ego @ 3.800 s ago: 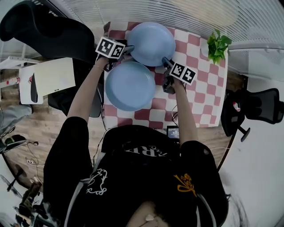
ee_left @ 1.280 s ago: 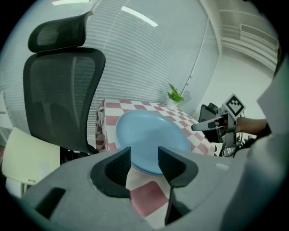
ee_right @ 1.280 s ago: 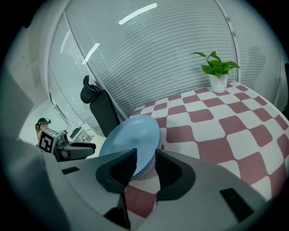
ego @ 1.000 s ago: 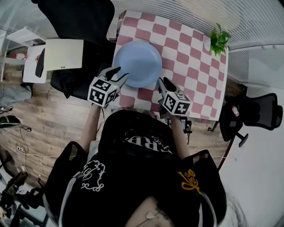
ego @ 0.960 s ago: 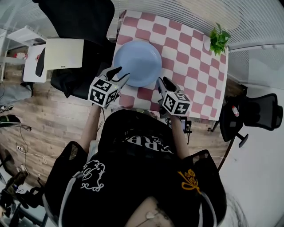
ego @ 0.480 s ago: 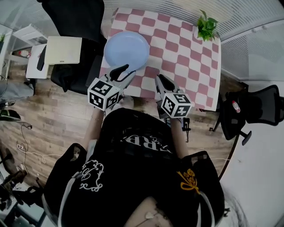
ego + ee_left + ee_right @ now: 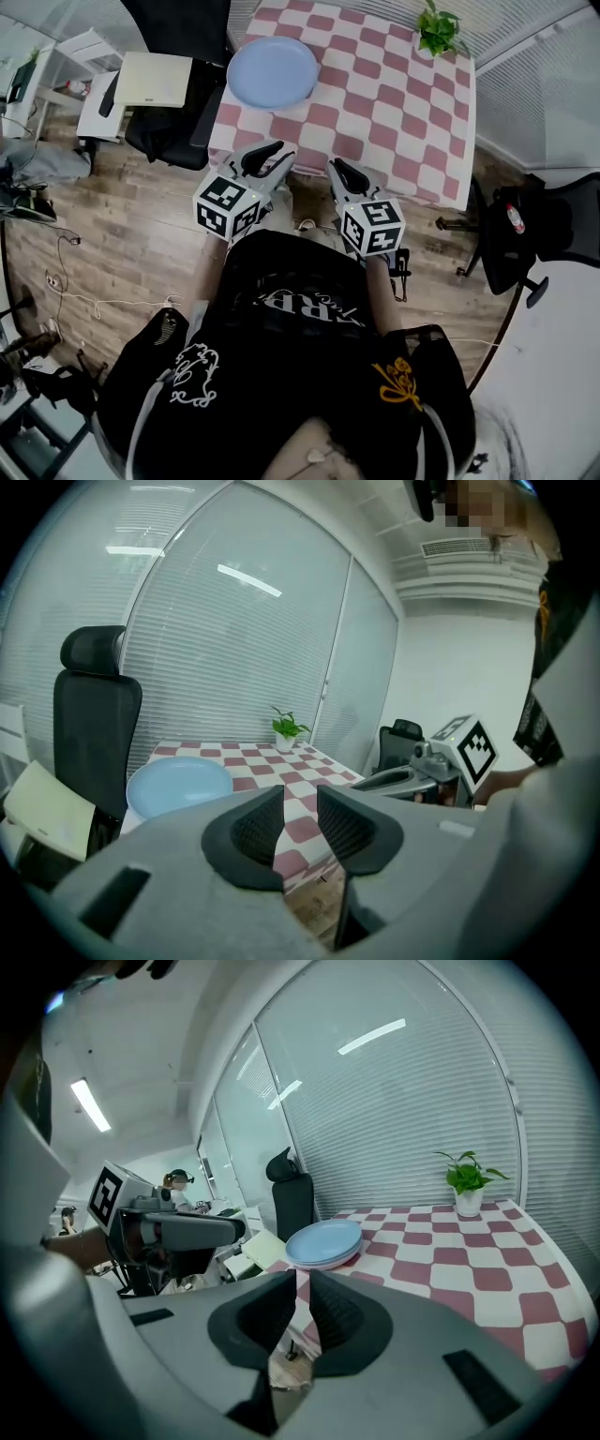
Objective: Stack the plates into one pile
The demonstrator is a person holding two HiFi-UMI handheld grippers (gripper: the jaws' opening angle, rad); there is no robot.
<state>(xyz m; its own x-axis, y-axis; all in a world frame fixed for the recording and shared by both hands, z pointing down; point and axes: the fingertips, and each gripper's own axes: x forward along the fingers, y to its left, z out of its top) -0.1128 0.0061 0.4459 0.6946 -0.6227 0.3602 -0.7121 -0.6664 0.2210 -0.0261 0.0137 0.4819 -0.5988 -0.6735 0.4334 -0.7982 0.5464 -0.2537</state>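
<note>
The light blue plates (image 7: 273,72) sit in one pile at the far left corner of the pink-and-white checked table (image 7: 375,89). They also show in the left gripper view as plates (image 7: 178,785) and in the right gripper view as a stack of plates (image 7: 323,1241). Both grippers are held back from the table, over the wooden floor close to my body. My left gripper (image 7: 270,159) (image 7: 300,803) has just been closing and shows a clear gap with nothing in it. My right gripper (image 7: 342,173) (image 7: 303,1288) has also been closing, down to a narrow empty slit.
A small potted plant (image 7: 436,28) stands at the table's far right corner. A black office chair (image 7: 173,131) is left of the table, with a white side table (image 7: 155,80) beside it. Another black chair (image 7: 525,234) is at the right. Cables lie on the floor (image 7: 66,281).
Both grippers have drawn back from the table's near edge toward my body and risen a little. Their jaws stand narrower than before. The pile of plates lies farther off.
</note>
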